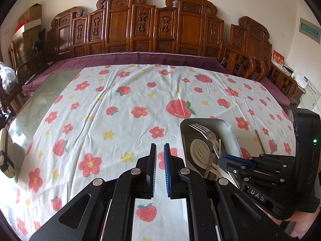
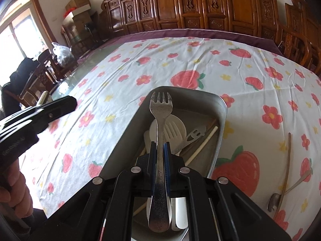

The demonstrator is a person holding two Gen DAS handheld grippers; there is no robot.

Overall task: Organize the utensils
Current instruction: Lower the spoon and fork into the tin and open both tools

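Note:
A metal tray [image 2: 220, 108] sits on the flowered tablecloth and holds a white slotted spoon [image 2: 174, 128], a metal smiley spoon [image 2: 195, 135] and chopsticks [image 2: 202, 146]. My right gripper [image 2: 160, 150] is shut on a metal fork [image 2: 160, 108] by its handle, with the tines pointing forward over the tray. In the left wrist view the tray [image 1: 230, 128], the fork [image 1: 202, 129] and the right gripper [image 1: 228, 158] show at the right. My left gripper [image 1: 160, 150] is nearly closed and empty, above the cloth left of the tray.
A dark chopstick [image 2: 286, 164] and a small metal spoon [image 2: 280, 196] lie on the cloth right of the tray. Carved wooden chairs [image 1: 140, 26] line the far side of the table. Bare glass tabletop [image 1: 46, 92] shows at the left.

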